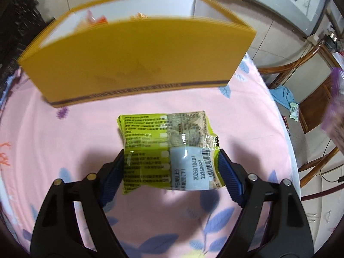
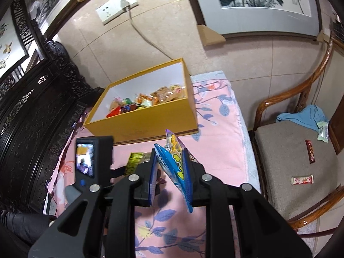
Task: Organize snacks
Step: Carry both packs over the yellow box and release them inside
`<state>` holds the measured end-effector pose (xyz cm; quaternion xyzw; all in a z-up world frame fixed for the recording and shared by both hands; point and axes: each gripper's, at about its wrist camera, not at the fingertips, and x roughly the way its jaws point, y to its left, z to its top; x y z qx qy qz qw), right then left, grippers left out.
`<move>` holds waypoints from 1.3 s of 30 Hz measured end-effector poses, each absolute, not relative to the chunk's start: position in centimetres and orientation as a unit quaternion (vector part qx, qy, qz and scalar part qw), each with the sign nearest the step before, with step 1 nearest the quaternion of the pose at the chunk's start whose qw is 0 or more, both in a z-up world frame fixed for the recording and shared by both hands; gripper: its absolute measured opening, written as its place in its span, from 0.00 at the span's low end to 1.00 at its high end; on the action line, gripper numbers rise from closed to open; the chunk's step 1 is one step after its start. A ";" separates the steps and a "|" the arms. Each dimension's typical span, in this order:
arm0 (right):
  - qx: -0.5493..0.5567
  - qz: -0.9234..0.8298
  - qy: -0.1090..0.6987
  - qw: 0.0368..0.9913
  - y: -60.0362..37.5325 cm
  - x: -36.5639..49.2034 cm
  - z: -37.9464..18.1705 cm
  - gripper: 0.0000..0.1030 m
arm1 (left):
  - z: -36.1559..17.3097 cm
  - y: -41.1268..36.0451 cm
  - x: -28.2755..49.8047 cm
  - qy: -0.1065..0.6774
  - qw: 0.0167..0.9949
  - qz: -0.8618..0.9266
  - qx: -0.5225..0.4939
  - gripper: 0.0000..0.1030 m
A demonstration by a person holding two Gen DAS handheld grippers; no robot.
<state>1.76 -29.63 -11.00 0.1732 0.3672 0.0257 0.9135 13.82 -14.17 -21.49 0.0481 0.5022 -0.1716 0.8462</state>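
My left gripper (image 1: 171,161) is shut on a green snack packet (image 1: 165,150) with a barcode label, held above the pink tablecloth (image 1: 64,150) in front of the yellow box (image 1: 133,64). My right gripper (image 2: 169,161) is shut on a blue and purple snack packet (image 2: 175,161), held on edge above the table. The yellow box (image 2: 146,120) stands open in the right wrist view, with several wrapped snacks (image 2: 148,101) inside. The left gripper's body (image 2: 92,161) and its green packet (image 2: 135,161) show to the left of my right gripper.
A wooden chair (image 2: 296,150) stands right of the table, with a blue cloth (image 2: 301,116) and small snack packets (image 2: 302,180) on its seat. Dark carved furniture (image 2: 32,118) stands at the left. The table's right edge (image 2: 243,129) is close.
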 end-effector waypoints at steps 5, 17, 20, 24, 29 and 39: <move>0.165 0.049 0.361 0.916 -27.7 2.7 -10.1 0.22 | -17.3 -11.3 12.0 0.455 0.873 -0.168 0.048 0.81; 0.129 0.098 0.301 0.940 -24.9 7.8 -4.4 0.22 | -6.3 -5.7 14.3 0.359 0.924 -0.129 -0.010 0.81; 0.118 0.101 0.283 0.946 -24.8 9.5 -2.8 0.22 | -4.1 -5.4 17.0 0.336 0.933 -0.123 -0.024 0.81; 0.109 0.103 0.260 0.954 -24.9 11.8 -0.9 0.22 | -2.2 -5.0 19.8 0.317 0.941 -0.116 -0.035 0.82; 0.108 0.103 0.253 0.956 -25.2 14.8 -0.2 0.22 | -1.1 -5.4 22.8 0.303 0.946 -0.113 -0.028 0.82; 0.113 0.093 0.282 0.948 -25.7 20.3 -2.6 0.22 | -3.7 -7.6 27.7 0.329 0.938 -0.108 -0.006 0.82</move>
